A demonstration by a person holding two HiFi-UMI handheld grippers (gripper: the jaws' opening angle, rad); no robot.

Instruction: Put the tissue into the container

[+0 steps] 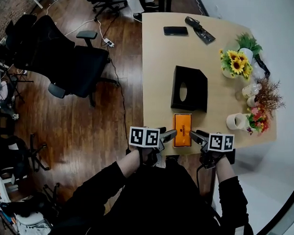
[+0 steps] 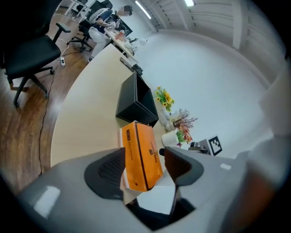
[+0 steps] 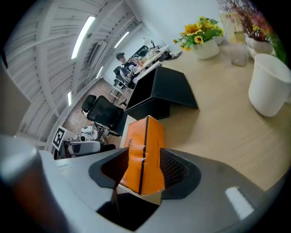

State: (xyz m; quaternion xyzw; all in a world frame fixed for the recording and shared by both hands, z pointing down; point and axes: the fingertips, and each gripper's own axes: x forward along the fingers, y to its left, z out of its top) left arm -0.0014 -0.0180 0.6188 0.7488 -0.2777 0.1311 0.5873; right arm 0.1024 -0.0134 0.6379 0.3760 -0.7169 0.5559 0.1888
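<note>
- Head view: left tool (image 1: 168,135) and right tool (image 1: 197,136) are flanking the orange tissue pack (image 1: 181,130), gaping wide, gripping nothing.
- Likely lining up its lift into the black container (image 1: 189,88).

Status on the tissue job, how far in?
Done: nothing yet. The orange tissue pack lies at the near edge of the table, outside the black container.
In hand: the left gripper and right gripper flank the pack, jaws open around its ends, with no clamp visible.
Left: grip the pack, lift it and put it into the container.
</note>
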